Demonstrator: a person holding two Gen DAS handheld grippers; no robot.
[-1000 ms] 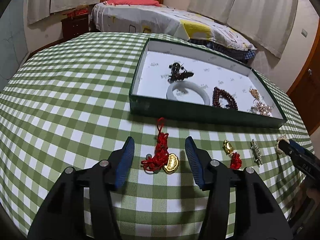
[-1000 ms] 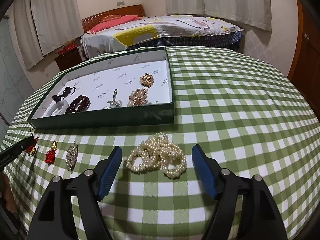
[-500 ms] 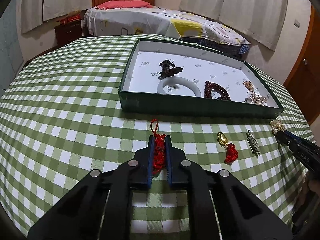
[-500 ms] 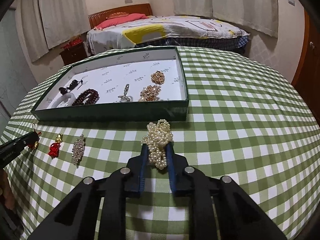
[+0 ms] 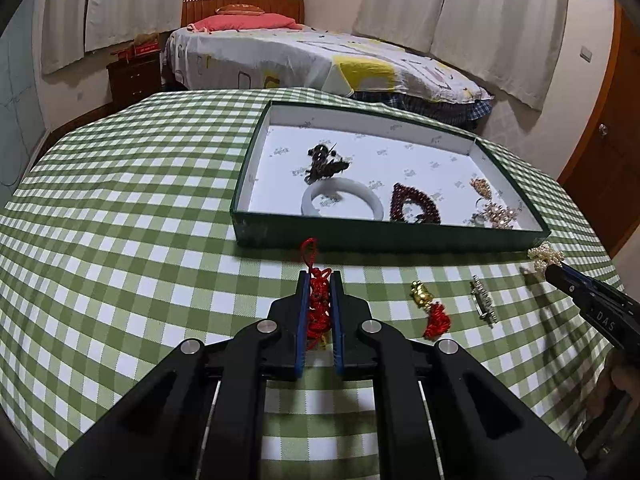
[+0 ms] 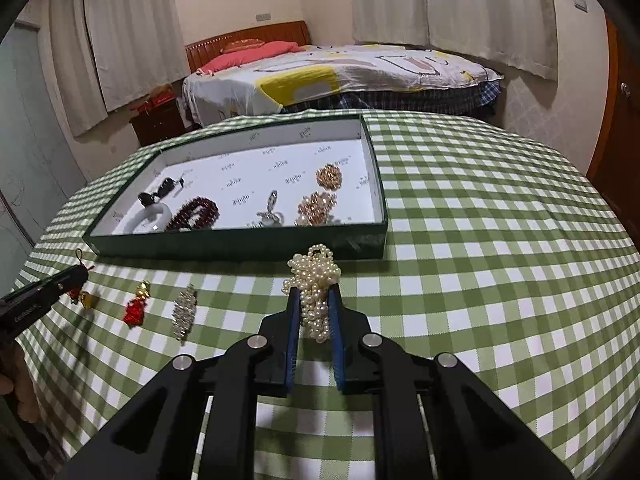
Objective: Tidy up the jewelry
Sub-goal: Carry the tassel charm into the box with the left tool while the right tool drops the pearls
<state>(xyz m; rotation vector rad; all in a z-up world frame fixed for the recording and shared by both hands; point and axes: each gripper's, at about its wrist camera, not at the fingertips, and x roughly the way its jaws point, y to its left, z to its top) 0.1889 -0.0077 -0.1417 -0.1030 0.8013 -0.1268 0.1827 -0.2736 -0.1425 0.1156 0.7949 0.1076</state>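
My left gripper (image 5: 319,280) is shut on a red knotted charm (image 5: 318,308) with a gold piece and holds it just above the checked cloth, in front of the green box (image 5: 360,236). My right gripper (image 6: 314,294) is shut on a bunch of pearl beads (image 6: 314,280), lifted near the box's front right corner (image 6: 360,240). The box holds a white bangle (image 5: 342,200), dark red beads (image 5: 414,208), a black piece (image 5: 324,164) and gold brooches (image 6: 318,206).
On the cloth lie a small gold-and-red charm (image 5: 430,308) and a rhinestone clip (image 5: 484,300), between the two grippers. They also show in the right wrist view, the charm (image 6: 136,306) and the clip (image 6: 184,310). A bed (image 5: 320,60) stands behind the table.
Both grippers went from open to shut, the left on the red charm and the right on the pearls. Both have since lifted their pieces slightly and moved toward the box.
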